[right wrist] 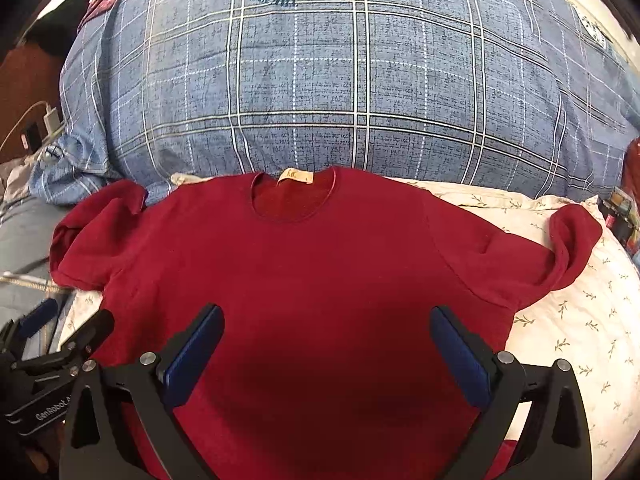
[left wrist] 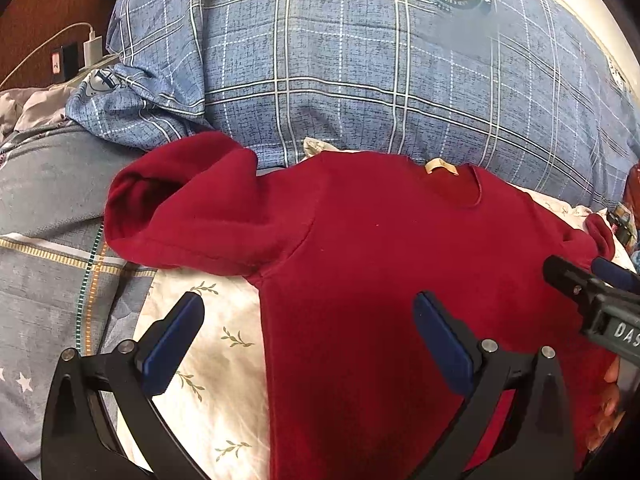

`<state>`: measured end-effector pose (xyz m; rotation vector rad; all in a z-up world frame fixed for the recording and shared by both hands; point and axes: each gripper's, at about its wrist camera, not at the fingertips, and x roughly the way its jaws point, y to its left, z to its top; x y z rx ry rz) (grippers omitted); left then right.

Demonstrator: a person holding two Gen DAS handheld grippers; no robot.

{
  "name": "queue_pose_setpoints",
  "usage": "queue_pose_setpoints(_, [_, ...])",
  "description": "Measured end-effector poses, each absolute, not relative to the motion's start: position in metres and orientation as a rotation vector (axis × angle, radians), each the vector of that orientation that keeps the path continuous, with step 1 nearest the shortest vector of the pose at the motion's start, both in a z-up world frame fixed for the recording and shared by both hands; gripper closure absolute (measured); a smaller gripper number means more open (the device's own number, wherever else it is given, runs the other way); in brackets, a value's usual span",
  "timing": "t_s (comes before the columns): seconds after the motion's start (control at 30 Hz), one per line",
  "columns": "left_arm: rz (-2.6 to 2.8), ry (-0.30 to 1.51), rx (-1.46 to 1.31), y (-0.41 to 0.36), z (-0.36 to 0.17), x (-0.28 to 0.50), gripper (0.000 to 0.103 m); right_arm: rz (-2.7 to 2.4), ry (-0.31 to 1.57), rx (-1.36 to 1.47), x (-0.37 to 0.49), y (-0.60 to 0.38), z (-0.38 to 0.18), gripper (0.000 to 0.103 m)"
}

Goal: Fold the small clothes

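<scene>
Left tool (left wrist: 308, 344): jaws spread wide, nothing between the blue pads (left wrist: 170, 350). It hovers over the left side edge of the red shirt (left wrist: 380, 280); its left pad sits above the cream leaf-print sheet (left wrist: 216, 364), its right pad above the red cloth. Whether the pads touch the fabric cannot be told.

Right tool (right wrist: 326, 356): jaws likewise wide, gripping nothing. Both pads sit above the lower middle of the shirt's body, which fills the gap between them. Its shadow falls on the cloth just under it.

Each tool shows in the other's view: the right tool (left wrist: 592, 284) enters at the right edge of the left wrist view, over the shirt's right side; the left tool (right wrist: 60, 332) shows at the lower left of the right wrist view, beside the shirt's left edge.

Shirt: laid front-up and mostly flat on the sheet, neckline (right wrist: 294, 196) away from the tools, tan label (right wrist: 295, 176) at the collar. Both short sleeves spread outward; the left sleeve (left wrist: 180, 208) is rumpled and lifted, its cuff gaping open, and lies partly on grey-blue bedding (left wrist: 48, 208).

Beyond the collar: a large blue plaid pillow (right wrist: 360, 92) with a round crest print, touching the shirt's top edge. Far left: a white charger (left wrist: 93, 49) with cable.
</scene>
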<state>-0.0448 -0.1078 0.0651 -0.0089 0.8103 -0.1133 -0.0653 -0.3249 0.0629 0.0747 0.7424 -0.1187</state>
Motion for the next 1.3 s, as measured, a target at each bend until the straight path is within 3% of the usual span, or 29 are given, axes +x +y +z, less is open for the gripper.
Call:
queue_pose_setpoints(1.07, [-0.113, 0.812, 0.010, -0.103, 0.058, -0.031, 0.000, -0.067, 0.802, 0.058, -0.044, -0.300, 0.046, 0.003])
queue_pose_setpoints(1.3, [-0.097, 0.816, -0.007, -0.095, 0.057, -0.028, 0.000, -0.045, 0.815, 0.070, -0.039, -0.297, 0.043, 0.008])
